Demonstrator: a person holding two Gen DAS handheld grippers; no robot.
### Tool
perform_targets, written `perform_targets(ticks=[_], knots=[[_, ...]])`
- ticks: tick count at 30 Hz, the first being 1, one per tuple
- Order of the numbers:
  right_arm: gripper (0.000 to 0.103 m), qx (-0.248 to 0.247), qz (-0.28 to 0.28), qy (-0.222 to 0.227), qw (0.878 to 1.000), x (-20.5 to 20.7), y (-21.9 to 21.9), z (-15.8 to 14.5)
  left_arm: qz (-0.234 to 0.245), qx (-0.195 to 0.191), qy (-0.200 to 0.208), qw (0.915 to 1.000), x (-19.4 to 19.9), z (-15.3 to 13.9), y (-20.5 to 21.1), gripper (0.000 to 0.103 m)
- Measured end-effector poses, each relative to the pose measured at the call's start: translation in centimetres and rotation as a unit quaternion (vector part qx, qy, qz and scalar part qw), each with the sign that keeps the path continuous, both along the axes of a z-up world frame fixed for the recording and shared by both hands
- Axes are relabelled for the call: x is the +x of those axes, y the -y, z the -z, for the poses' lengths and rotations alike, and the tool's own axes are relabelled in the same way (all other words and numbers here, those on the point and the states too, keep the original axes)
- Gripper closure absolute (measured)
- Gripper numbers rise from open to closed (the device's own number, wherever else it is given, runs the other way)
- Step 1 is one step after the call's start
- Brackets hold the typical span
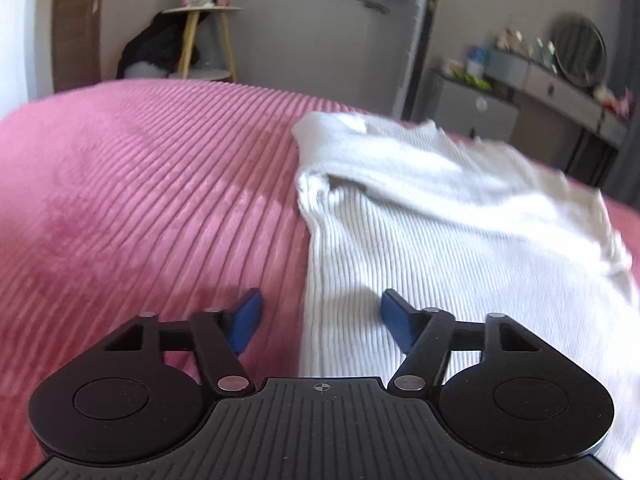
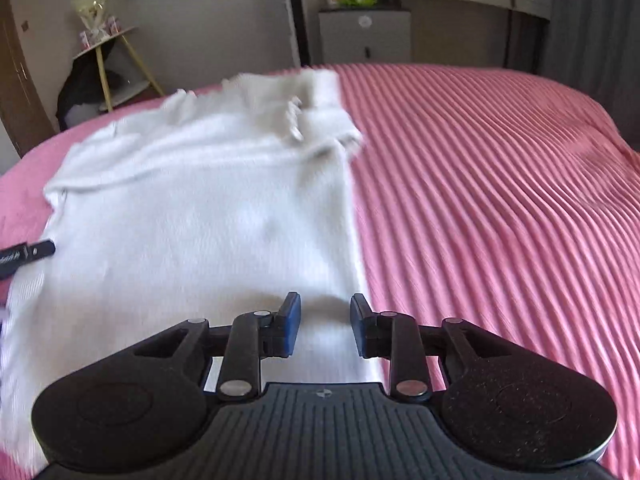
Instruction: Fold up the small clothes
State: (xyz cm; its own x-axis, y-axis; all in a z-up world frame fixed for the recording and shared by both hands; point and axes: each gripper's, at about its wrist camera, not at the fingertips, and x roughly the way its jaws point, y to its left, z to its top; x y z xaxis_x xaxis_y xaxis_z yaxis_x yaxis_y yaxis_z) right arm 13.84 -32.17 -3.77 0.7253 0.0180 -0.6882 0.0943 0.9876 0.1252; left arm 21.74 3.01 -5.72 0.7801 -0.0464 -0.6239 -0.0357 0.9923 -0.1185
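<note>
A white ribbed garment (image 1: 448, 216) lies spread on a pink ribbed bedspread (image 1: 152, 200); its far part is bunched and folded over. My left gripper (image 1: 321, 322) is open and empty, straddling the garment's left edge near its near end. In the right wrist view the garment (image 2: 208, 208) fills the left half of the bed, on the bedspread (image 2: 500, 200). My right gripper (image 2: 325, 326) is open and empty, low over the garment's right edge. The left gripper's tip (image 2: 28, 256) shows at the far left.
Beyond the bed stand a small round side table with yellow legs (image 1: 204, 36), a dark heap under it, a white cabinet (image 2: 366, 36) and a dresser with a round mirror (image 1: 580, 52). The bedspread stretches wide to the right (image 2: 520, 140).
</note>
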Motion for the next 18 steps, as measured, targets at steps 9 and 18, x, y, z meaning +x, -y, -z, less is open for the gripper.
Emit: perform_targets(ticks=[9, 18], knots=[[0.057, 0.058, -0.007, -0.047, 0.997, -6.8, 1.6, 0.4, 0.018, -0.038, -0.103, 0.9938, -5.7, -1.9, -2.5, 0.051], [0.057, 0.073, -0.033, -0.082, 0.993, -8.0, 2.0, 1.3, 0.048, -0.052, -0.177, 0.9817, -9.9, -1.5, -3.4, 0.02]])
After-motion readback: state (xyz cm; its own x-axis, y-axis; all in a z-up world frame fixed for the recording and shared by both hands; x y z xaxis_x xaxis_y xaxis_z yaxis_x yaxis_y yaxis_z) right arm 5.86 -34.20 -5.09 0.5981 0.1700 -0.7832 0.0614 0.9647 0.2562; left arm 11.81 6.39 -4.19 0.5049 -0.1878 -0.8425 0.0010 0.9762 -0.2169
